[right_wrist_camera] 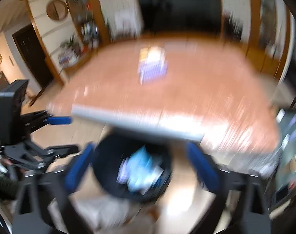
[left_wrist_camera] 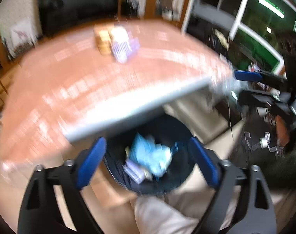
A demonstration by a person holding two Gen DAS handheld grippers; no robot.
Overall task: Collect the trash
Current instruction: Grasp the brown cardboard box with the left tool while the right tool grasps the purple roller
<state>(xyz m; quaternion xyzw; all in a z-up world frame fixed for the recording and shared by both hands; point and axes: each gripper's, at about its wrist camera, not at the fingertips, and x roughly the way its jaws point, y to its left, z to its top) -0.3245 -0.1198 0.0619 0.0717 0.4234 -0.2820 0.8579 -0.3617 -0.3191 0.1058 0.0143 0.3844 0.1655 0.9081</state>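
Observation:
Both views are motion-blurred. A dark round trash bin (left_wrist_camera: 179, 128) stands on the floor below the table's near edge, holding light blue crumpled trash (left_wrist_camera: 150, 156) and a pale wrapper. My left gripper (left_wrist_camera: 148, 161) is open and empty above the bin. In the right wrist view the bin (right_wrist_camera: 101, 167) with the blue trash (right_wrist_camera: 142, 167) lies between my right gripper's (right_wrist_camera: 142, 165) open, empty fingers. A purple-and-white package (left_wrist_camera: 121, 44) beside a tan box (left_wrist_camera: 103, 41) sits on the table; the package also shows in the right wrist view (right_wrist_camera: 152, 66).
The reddish table (left_wrist_camera: 89, 81) has a grey front edge (left_wrist_camera: 140, 107). The right gripper (left_wrist_camera: 245, 85) shows at the right of the left wrist view; the left gripper (right_wrist_camera: 60, 132) shows at the left of the right wrist view. Shelves and a dark doorway (right_wrist_camera: 31, 54) stand behind.

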